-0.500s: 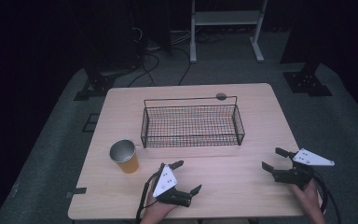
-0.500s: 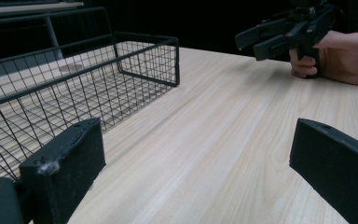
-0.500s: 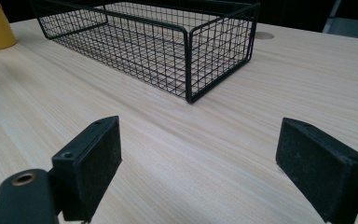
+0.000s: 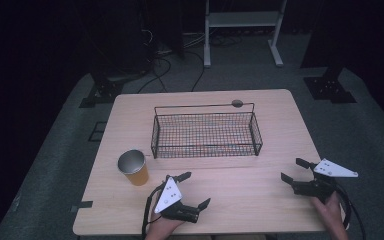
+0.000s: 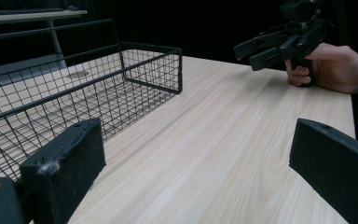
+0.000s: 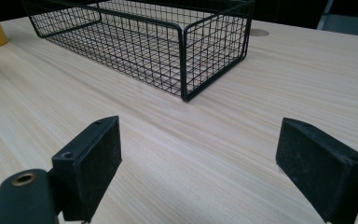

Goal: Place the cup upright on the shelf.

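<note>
Left gripper point(image 4: 194, 189) sits low over the near edge of the table point(image 4: 275, 125), left of centre, jaws spread wide with only bare wood between them. In the left gripper view the two black pads frame empty tabletop and nothing is held.

Right gripper point(image 4: 292, 170) is at the near right corner, close to the table's right edge, the hand point(image 4: 332, 212) partly past the near rim. Its jaws also stand wide apart and grip nothing; the right gripper view shows clear wood between the pads.

Wire basket point(image 4: 206, 134) stands in the middle of the table, long side parallel to the near edge, set toward the far half. Its near right corner post faces the right gripper, well apart from it. Basket interior looks empty, as far as the mesh allows.

Orange cup point(image 4: 133, 168) stands upright, open mouth up, just off the basket's near left corner and not touching it. It is near the left gripper, to that gripper's left and slightly farther away.

Open room: a broad strip of bare wood runs between basket and near edge, from cup to right gripper. A narrower margin runs to the right of the basket.
</note>
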The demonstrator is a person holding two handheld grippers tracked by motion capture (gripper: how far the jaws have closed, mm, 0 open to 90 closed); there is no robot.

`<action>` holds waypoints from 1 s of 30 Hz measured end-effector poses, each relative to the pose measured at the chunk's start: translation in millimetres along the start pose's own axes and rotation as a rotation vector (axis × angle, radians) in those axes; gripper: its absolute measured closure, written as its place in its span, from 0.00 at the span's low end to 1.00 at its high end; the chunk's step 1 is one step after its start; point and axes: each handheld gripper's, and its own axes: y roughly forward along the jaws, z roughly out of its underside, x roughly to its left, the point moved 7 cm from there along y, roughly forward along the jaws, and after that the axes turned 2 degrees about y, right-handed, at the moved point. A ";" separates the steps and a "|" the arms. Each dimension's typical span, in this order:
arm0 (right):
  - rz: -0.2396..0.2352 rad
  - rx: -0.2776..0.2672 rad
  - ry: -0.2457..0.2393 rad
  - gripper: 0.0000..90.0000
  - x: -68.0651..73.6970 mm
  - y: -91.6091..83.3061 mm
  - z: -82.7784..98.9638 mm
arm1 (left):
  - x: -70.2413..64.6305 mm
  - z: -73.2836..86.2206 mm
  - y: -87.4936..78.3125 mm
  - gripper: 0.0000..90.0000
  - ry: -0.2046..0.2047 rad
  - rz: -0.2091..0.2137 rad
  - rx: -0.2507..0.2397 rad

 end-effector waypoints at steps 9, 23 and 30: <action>0.000 0.001 -0.002 0.15 0.3 0.0 0.1 | 8.4 0.5 -18.3 0.04 0.010 -0.016 0.010; 0.004 0.004 0.004 0.15 -0.4 0.6 0.0 | 25.9 14.0 -60.0 0.03 0.009 -0.073 0.030; 0.006 0.004 0.005 0.15 -0.4 0.8 -0.1 | 34.9 19.0 -80.7 0.03 0.011 -0.113 0.038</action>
